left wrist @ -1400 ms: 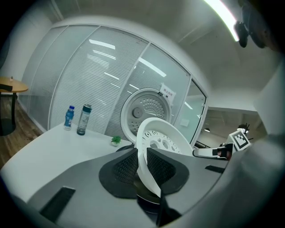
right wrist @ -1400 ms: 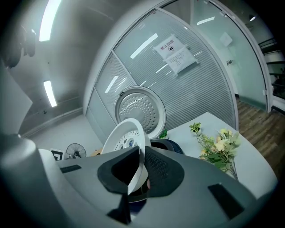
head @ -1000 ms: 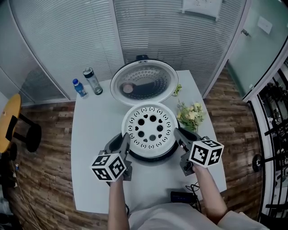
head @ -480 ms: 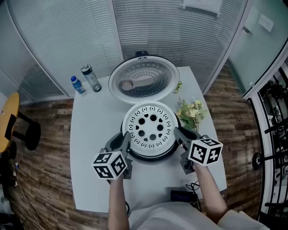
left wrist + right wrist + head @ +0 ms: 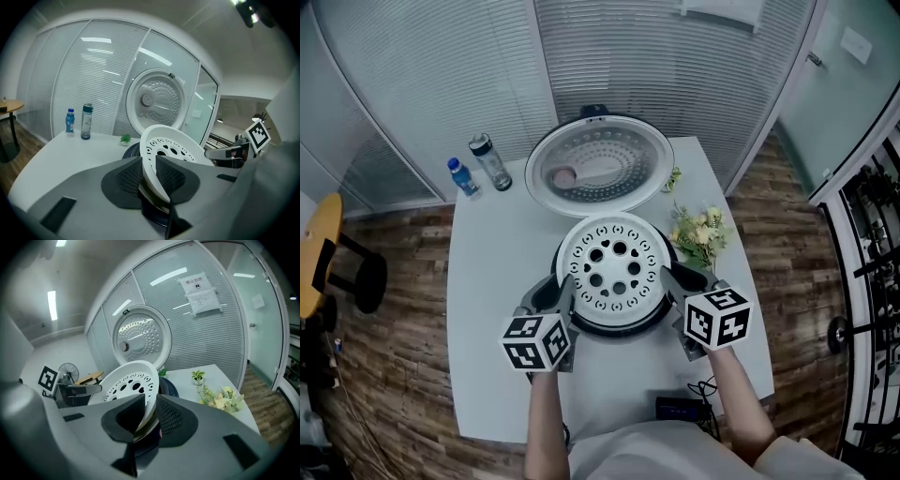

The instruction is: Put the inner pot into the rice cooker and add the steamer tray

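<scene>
Seating the steamer tray point(image 5: 614, 267) looks all but finished. The white perforated tray lies level on top of the rice cooker point(image 5: 623, 330) in the middle of the surface point(image 5: 497, 244), with the cooker's lid point(image 5: 600, 167) standing open behind it. Under the tray's edge, your left view shows a metal rim point(image 5: 151, 199), which I take to be the inner pot already sitting in the cooker. That part of the job seems done.

Your left tool point(image 5: 558, 292) is at the tray's left edge and your right tool point(image 5: 677, 281) is at its right edge. On both tools the jaws have just been opening. In each tool's own view the tray's rim stands between the two pads, and the pads look slackened off rather than clamped. The gaps are thin, though, so the rim may be brushing a pad on either side.

What's left, as I judge it, is small. Spread both tools a little wider and draw them back clear of the rim without dragging the tray askew. Then check that it sits flat all round.
</scene>
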Available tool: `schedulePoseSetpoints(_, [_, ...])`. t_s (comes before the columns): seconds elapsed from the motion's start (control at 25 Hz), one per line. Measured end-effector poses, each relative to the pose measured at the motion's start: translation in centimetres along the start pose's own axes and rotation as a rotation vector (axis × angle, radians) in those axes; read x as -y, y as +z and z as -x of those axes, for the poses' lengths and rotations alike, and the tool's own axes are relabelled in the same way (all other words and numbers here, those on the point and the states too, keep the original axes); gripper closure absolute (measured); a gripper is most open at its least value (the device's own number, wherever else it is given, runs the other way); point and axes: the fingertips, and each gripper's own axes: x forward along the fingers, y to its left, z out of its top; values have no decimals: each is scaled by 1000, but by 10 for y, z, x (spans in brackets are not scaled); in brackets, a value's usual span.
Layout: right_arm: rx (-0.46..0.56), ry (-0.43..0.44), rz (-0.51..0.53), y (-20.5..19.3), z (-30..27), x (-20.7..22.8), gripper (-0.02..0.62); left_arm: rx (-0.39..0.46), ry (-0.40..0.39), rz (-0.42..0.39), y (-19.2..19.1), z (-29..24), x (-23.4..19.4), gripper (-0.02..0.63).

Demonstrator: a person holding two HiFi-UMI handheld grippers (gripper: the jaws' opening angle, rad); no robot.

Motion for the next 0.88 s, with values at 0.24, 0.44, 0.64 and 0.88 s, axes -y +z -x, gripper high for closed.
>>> schedulePoseSetpoints(0.24, [-18, -52, 102, -5, -6, 4, 517, -46, 46, -109, -7, -8, -1, 506])
schedulePoseSetpoints(0.44, [-52, -84, 186, -7, -10, 5, 514, -81, 59, -144, -11, -12, -1, 492])
schedulePoseSetpoints(0.64, [-68, -105, 220, -7, -14, 7, 514, -102, 70, -175, -10, -14, -1, 483])
schedulePoseSetpoints(0.88, [-73, -141, 263, -9, -15, 8, 514, -117, 104, -236, -13, -16, -2, 471])
